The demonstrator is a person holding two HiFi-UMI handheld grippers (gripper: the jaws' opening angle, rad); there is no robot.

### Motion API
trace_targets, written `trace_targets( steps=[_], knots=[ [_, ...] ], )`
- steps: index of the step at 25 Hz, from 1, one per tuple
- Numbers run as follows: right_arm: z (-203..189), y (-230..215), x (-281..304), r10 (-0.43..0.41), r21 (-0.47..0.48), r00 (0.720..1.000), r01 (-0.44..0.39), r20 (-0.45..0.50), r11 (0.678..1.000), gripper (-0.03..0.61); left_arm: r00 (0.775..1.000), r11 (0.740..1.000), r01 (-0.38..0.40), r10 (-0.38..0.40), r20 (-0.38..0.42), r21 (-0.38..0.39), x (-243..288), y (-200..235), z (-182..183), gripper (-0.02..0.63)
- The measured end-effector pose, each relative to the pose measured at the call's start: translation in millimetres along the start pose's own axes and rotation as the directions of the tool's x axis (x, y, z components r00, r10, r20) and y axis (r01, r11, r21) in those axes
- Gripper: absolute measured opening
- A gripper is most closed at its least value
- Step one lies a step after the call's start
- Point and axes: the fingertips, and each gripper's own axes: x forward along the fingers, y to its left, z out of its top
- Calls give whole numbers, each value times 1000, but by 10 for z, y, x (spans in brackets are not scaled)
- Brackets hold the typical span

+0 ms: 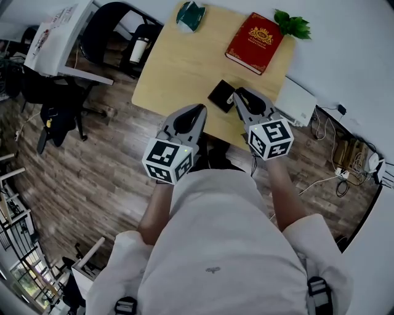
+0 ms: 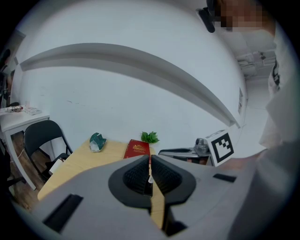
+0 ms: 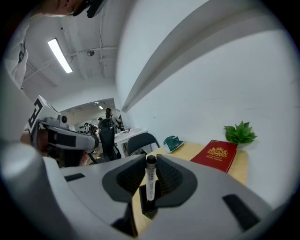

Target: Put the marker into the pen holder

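In the right gripper view, a white marker (image 3: 150,180) with a black cap stands upright between the jaws of my right gripper (image 3: 150,173), which is shut on it. Its lower end hangs over the square black pen holder (image 3: 143,200). In the head view the pen holder (image 1: 220,95) sits near the front edge of the wooden table (image 1: 178,67), and the right gripper (image 1: 237,94) is at its right side. My left gripper (image 1: 198,111) hovers at the table's front edge, left of the holder. Its jaws are shut and hold nothing (image 2: 150,174).
A red book (image 1: 253,42) and a green plant (image 1: 292,24) lie at the table's far right, and a green and white object (image 1: 191,15) sits at the far edge. A black chair (image 1: 114,31) stands to the left. A white box (image 1: 295,101) and cables (image 1: 335,178) are to the right.
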Motion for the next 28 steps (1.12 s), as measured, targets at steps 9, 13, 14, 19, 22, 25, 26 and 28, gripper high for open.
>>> trace_targets(
  steps=[9,13,14,19,22,25,26,28],
  knots=[
    [-246,-8,131,-24,14,996,25,-86,1000,67,999,999,43,-43,-14,-14,128,117,-21,15],
    [-360,-20,193,-40,12,991,42,-130,999,67,997,998,68,-68,-20,-19,231,177,-16,15],
    [-387,-25,213,-45,15,989,48,-140,999,67,997,997,75,-76,-22,-20,253,196,-13,15],
    [-522,-44,304,-63,28,981,69,-185,997,67,993,994,110,-110,-35,-14,355,255,-1,15],
    [-591,-48,377,-68,29,975,75,-211,997,67,991,992,129,-129,-43,-14,422,281,16,15],
    [-647,-61,450,-74,39,970,86,-231,996,67,987,989,150,-150,-56,-11,481,304,23,15],
    [-668,-72,469,-79,42,968,91,-238,995,67,986,988,156,-157,-60,-10,500,312,27,15],
    [-710,-91,500,-89,47,964,104,-250,994,67,984,986,167,-168,-66,-8,530,331,34,15]
  ],
)
